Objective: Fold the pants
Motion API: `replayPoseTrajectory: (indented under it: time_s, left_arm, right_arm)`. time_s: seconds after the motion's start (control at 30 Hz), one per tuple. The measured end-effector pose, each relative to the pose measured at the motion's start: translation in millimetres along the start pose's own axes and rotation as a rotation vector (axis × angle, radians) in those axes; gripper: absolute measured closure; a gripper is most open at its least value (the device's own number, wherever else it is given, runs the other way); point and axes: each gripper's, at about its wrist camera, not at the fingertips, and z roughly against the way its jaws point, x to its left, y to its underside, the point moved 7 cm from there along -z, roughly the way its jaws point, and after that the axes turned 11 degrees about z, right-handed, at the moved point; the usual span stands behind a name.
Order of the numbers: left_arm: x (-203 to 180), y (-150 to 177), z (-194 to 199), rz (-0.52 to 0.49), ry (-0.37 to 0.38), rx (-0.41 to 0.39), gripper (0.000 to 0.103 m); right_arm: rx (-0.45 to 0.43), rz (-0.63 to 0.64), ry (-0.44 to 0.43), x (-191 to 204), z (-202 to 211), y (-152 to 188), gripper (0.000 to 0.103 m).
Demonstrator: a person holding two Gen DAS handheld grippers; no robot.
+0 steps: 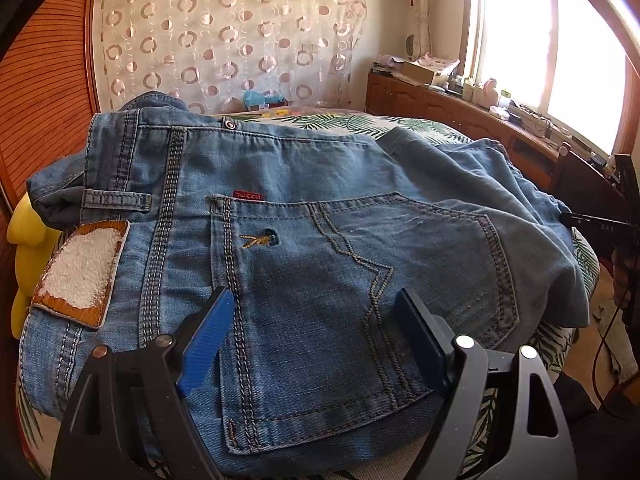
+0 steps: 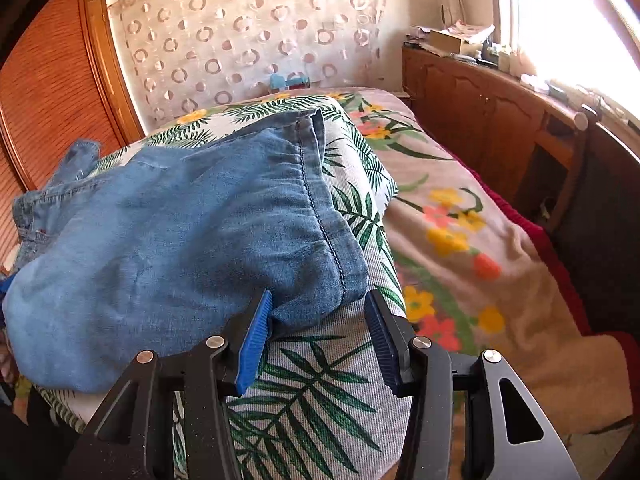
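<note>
Blue denim pants [image 1: 304, 248] lie bunched on a leaf-print cushion, back pocket and waistband up, with a white patch [image 1: 78, 268] on the waistband at left. My left gripper [image 1: 316, 320] is open, its blue pads [image 1: 208, 340] spread just above the back pocket, holding nothing. In the right wrist view the pants' leg end [image 2: 192, 232] lies folded over the cushion [image 2: 320, 400]. My right gripper [image 2: 320, 320] is open, its jaws either side of the leg's near corner; the left pad [image 2: 256, 340] touches the cloth. The right gripper also shows at the left wrist view's right edge [image 1: 616, 232].
The leaf-print cushion sits on a bed with a floral blanket [image 2: 460, 220]. A wooden cabinet [image 2: 500, 120] with clutter runs under the window at right. A wooden slatted door [image 1: 44, 100] stands at left. A yellow object [image 1: 24, 248] lies beside the pants.
</note>
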Motion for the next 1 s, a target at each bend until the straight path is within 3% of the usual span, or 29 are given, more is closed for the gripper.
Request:
replayPoseTrajectory:
  time_s: [0.23, 0.27, 0.33, 0.37, 0.53, 0.67, 1.0]
  left_arm:
    - [-0.2, 0.9, 0.3, -0.001, 0.000, 0.000, 0.020]
    - [-0.1, 0.6, -0.1, -0.001, 0.001, 0.000, 0.020]
    - [0.0, -0.8, -0.8, -0.002, 0.001, 0.002, 0.020]
    - [0.1, -0.8, -0.6, -0.002, 0.001, 0.003, 0.020]
    - [0.5, -5.0, -0.1, 0.008, 0.003, 0.004, 0.020]
    - [-0.4, -9.2, 3.2, 0.014, 0.024, 0.007, 0.020]
    - [-1.5, -21.3, 14.9, 0.017, 0.041, -0.007, 0.020]
  right_arm:
    - [-0.022, -0.067, -0.021, -12.5, -4.7, -1.0, 0.055]
    - [-0.028, -0.074, -0.019, -13.5, -3.9, 1.1, 0.070]
    - [-0.033, -0.070, -0.008, -14.7, -2.3, 2.4, 0.088]
    - [-0.040, -0.066, -0.013, -14.1, -0.3, 1.9, 0.091]
    - [-0.062, -0.064, -0.007, -15.8, 8.4, 3.1, 0.094]
    - [-0.140, -0.075, 0.078, -32.8, 33.0, -3.7, 0.095]
    - [-0.135, -0.087, 0.039, -39.2, 33.8, -3.4, 0.095]
